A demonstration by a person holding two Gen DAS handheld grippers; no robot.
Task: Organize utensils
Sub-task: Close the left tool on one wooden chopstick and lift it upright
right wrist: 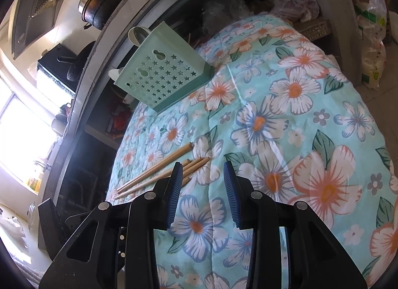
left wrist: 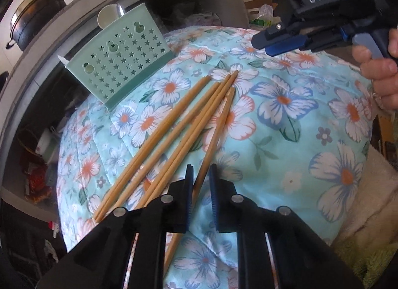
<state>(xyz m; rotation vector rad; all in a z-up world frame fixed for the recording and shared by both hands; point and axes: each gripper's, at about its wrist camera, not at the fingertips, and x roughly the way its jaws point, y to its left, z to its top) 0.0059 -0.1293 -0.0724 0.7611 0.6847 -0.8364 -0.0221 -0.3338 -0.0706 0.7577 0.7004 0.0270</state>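
Black left gripper (left wrist: 201, 184) with blue ribbed pads closes narrowly around one tan bamboo chopstick (left wrist: 214, 137), the rightmost of a loose fan of chopsticks (left wrist: 174, 130) on a floral turquoise quilted cloth (left wrist: 286, 140); whether the pads actually pinch it is unclear. Beyond stands a mint-green perforated plastic utensil holder (left wrist: 122, 60), while a hand (left wrist: 380, 70) hovers the right gripper (left wrist: 276, 43) above the cloth. From the right wrist, that gripper (right wrist: 202, 194) stands partly parted and empty beside the chopstick tips. Pickup appears under way; next comes lifting and tipping the stick into the holder.
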